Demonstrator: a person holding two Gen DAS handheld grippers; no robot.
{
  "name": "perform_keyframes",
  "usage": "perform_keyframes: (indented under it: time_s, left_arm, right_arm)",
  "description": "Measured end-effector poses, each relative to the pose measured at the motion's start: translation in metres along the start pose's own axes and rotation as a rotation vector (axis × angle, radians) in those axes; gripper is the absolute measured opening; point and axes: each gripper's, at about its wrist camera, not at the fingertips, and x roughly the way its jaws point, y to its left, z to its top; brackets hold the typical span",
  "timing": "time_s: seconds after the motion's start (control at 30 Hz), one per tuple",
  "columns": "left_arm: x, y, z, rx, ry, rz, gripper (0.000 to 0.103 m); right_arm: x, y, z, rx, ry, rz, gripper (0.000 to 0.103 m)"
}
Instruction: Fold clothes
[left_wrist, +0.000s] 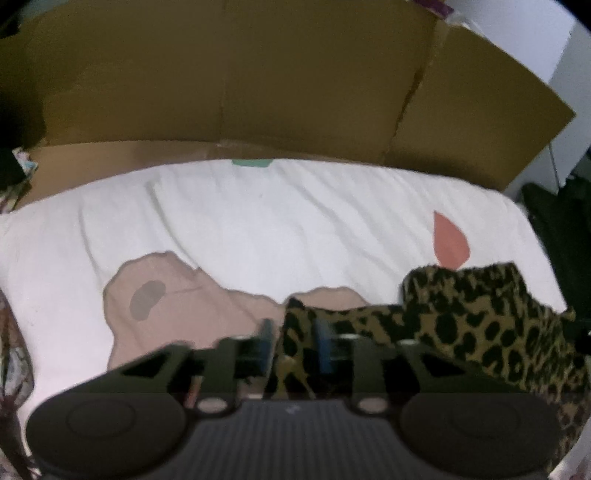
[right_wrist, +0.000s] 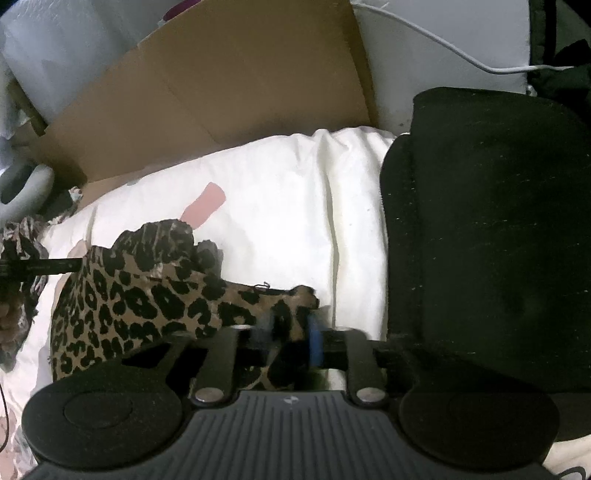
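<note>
Left wrist view: my left gripper (left_wrist: 293, 343) points down at the bed (left_wrist: 258, 221), its fingers (left_wrist: 266, 341) apart with the near corner of the leopard cloth (left_wrist: 480, 325) lying between them. The picture is blurred there, but I see a gap at each pad, so I read this as a release, not a grip. The cloth runs from this corner to the right, where a doubled edge stands up in a ridge, which suggests a fold already laid over. Behind it lies the white cover, printed with a beige shape (left_wrist: 162, 291) and a pink drop (left_wrist: 448, 243). A cardboard sheet (left_wrist: 258, 85) stands along the far side of the bed as a backdrop. Right wrist view: my right gripper (right_wrist: 291, 332) also points down, fingers (right_wrist: 314, 341) apart astride the opposite corner of the same cloth, with no clamping visible. The cloth spreads away to the left over the cover, rumpled at its far end. A black garment (right_wrist: 487, 240) lies just right of the gripper, apart from the cloth, probably next in line or already done; I cannot tell which. With one gripper at each end corner, I judge the cloth has been set down flat between folds.
</note>
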Motion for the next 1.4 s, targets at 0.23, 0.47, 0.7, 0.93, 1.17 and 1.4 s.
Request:
perform_keyframes:
  time_s: [0.23,0.47,0.7,0.93,1.17,1.4]
  left_arm:
    - [0.004,-0.008,-0.005,0.051,0.003,0.024,0.042]
    - [0.012,-0.001,-0.002,-0.039,0.031,-0.025,0.031]
    - [0.016,-0.008,-0.005,-0.028,0.022,0.003,0.031]
    - [0.01,-0.012,-0.008,-0.023,0.004,0.002,0.011]
    - [-0.024,-0.004,-0.017,-0.083,-0.077,0.038,0.01]
    - [-0.063,-0.002,-0.013,-0.108,-0.164,0.051,0.009]
  right_arm:
    - [0.007,0.005,-0.002,-0.033,0.02,-0.01,0.041]
    - [0.013,0.002,0.0,-0.014,0.023,-0.011,0.041]
    - [0.031,0.007,-0.002,-0.057,0.057,-0.015,0.042]
    - [0.028,0.019,-0.003,-0.157,0.039,-0.006,0.012]
    - [0.005,0.018,-0.001,-0.15,-0.029,-0.001,0.007]
    - [-0.026,0.027,-0.002,-0.176,-0.116,-0.007,0.006]
